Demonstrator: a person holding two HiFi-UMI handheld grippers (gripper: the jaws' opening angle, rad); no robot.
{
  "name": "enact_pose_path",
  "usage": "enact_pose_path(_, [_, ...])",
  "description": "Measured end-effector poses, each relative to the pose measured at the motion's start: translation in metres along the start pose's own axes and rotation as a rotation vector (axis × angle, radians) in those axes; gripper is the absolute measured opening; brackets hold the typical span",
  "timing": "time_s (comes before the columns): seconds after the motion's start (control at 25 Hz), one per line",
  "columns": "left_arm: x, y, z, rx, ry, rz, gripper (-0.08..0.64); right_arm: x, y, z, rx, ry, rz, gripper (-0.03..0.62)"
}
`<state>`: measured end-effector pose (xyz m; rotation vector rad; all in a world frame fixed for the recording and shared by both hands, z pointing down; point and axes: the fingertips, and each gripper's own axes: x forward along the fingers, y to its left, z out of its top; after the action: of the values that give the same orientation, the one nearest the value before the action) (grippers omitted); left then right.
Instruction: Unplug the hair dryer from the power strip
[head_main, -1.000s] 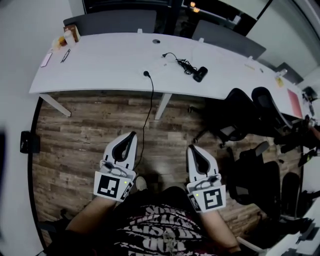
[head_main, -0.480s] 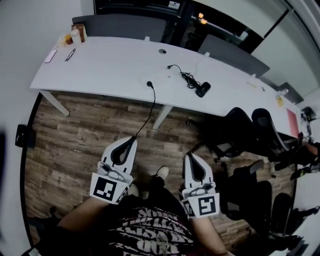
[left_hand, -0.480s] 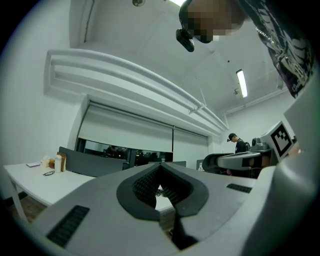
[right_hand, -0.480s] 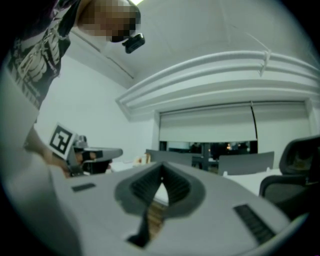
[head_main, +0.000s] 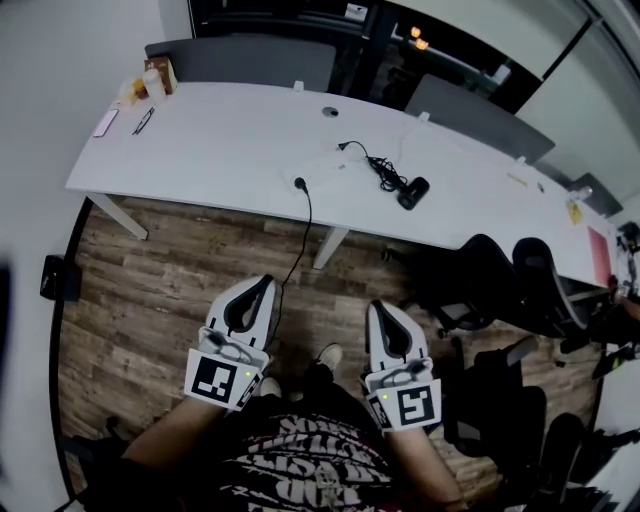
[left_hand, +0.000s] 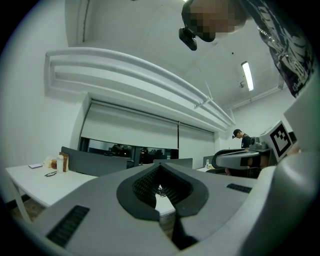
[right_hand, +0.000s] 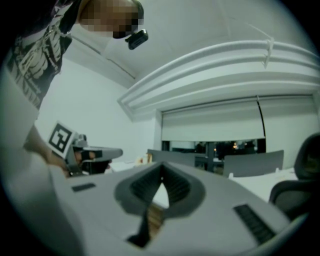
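Hair dryer (head_main: 412, 192), one small dark shape on the far white table (head_main: 200, 150), power strip lost against the pale top, one black cord (head_main: 305, 225) dropping over the edge, and near us left gripper (head_main: 262, 285) and right gripper (head_main: 378, 310), both jaws pressed together, empty.
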<state>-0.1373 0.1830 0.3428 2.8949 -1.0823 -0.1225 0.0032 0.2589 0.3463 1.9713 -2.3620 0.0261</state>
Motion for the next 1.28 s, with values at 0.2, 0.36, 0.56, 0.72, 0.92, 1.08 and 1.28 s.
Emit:
enact_pose_path(0.2, [0.023, 0.001, 0.002, 0.01, 0.0, 0.025, 0.028, 0.015, -0.021, 0.001, 0.006, -0.001, 0.031, 0.029])
enact_pose_path(0.36, [0.041, 0.003, 0.004, 0.019, 0.004, 0.052, 0.028, 0.026, -0.038, 0.003, 0.008, -0.004, 0.054, 0.029])
enact_pose_path(0.56, [0.065, -0.001, 0.006, 0.036, 0.003, 0.088, 0.028, 0.038, -0.068, 0.003, 0.02, -0.015, 0.078, 0.029])
enact_pose_path(0.72, [0.083, -0.003, 0.003, 0.044, 0.011, 0.119, 0.028, 0.047, -0.09, 0.001, 0.028, -0.02, 0.101, 0.029])
enact_pose_path(0.92, [0.109, -0.009, 0.0, 0.051, 0.019, 0.157, 0.028, 0.057, -0.12, -0.002, 0.044, -0.024, 0.132, 0.029])
enact_pose_path(1.08, [0.127, -0.014, 0.003, 0.063, 0.006, 0.189, 0.028, 0.064, -0.141, -0.002, 0.046, -0.03, 0.163, 0.029])
enact_pose_path(1.28, [0.141, -0.025, 0.001, 0.069, 0.003, 0.219, 0.028, 0.067, -0.16, 0.006, -0.007, -0.084, 0.19, 0.029])
